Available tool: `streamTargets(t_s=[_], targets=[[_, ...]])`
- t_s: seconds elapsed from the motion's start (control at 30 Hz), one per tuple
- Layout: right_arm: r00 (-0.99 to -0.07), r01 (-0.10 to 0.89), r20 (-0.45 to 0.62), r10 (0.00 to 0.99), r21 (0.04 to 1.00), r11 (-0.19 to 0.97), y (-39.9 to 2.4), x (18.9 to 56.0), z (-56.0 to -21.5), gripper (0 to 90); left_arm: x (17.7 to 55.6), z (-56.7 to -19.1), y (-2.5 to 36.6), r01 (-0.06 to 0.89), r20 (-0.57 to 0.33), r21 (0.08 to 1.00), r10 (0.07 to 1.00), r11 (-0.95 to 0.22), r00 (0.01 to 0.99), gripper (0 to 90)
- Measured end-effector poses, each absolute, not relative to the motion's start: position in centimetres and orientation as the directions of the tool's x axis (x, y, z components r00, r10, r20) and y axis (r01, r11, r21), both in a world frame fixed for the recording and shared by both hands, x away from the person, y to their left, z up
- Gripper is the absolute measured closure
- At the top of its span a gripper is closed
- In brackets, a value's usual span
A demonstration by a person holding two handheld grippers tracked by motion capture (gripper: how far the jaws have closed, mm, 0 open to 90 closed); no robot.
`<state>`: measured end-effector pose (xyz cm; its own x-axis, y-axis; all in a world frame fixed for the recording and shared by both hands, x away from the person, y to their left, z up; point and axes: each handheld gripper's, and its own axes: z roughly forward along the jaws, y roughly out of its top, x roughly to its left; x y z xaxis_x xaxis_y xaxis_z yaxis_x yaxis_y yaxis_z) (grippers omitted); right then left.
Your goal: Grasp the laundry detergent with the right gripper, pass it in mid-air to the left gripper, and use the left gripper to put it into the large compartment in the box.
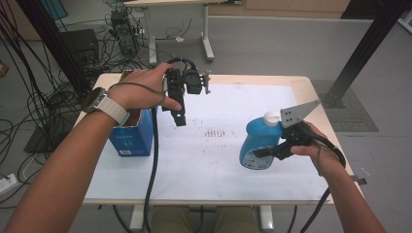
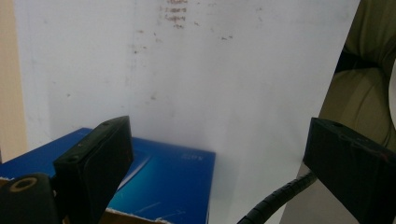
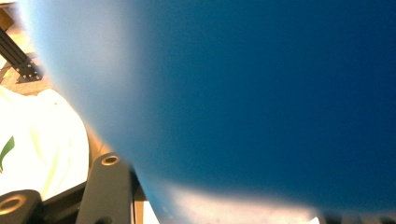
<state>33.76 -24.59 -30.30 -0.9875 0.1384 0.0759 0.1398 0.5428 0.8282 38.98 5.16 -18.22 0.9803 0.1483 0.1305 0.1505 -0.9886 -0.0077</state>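
Blue bottle [image 1: 260,145] is gripped by the right tongs [image 1: 266,151], lifted just above the counter [image 1: 204,160], cap up, slightly tilted. Open blue box [image 1: 131,138] lies well to its left, under the left tongs [image 1: 180,114], spread wide, empty. Labels too blurred for reading.

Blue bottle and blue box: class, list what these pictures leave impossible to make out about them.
- Blue bottle, right gripper view: too close, a blur; label unreadable.
- Bottle's label, high view: too small, partly behind the right gripper.
- Blue box, high view: opening hidden by the left hand.
- Box, left gripper view: cut off by the bottom edge; print too faint.
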Motion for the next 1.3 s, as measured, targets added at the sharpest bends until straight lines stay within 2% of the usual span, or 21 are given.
streamTargets(t_s=[0.53,1.3], targets=[[-0.996,0.085,0.049,0.080,0.825,0.559,-19.6,35.2,-27.3,43.3,37.3,-15.7,3.7,0.096,0.118,-0.040,0.091,-0.995,0.989,8.6],[-0.999,0.039,0.041,0.010,0.808,0.587,-14.4,36.6,-26.7,43.4,36.1,-13.9,2.6,0.064,0.097,-0.013,0.063,-0.998,0.993,7.9]])
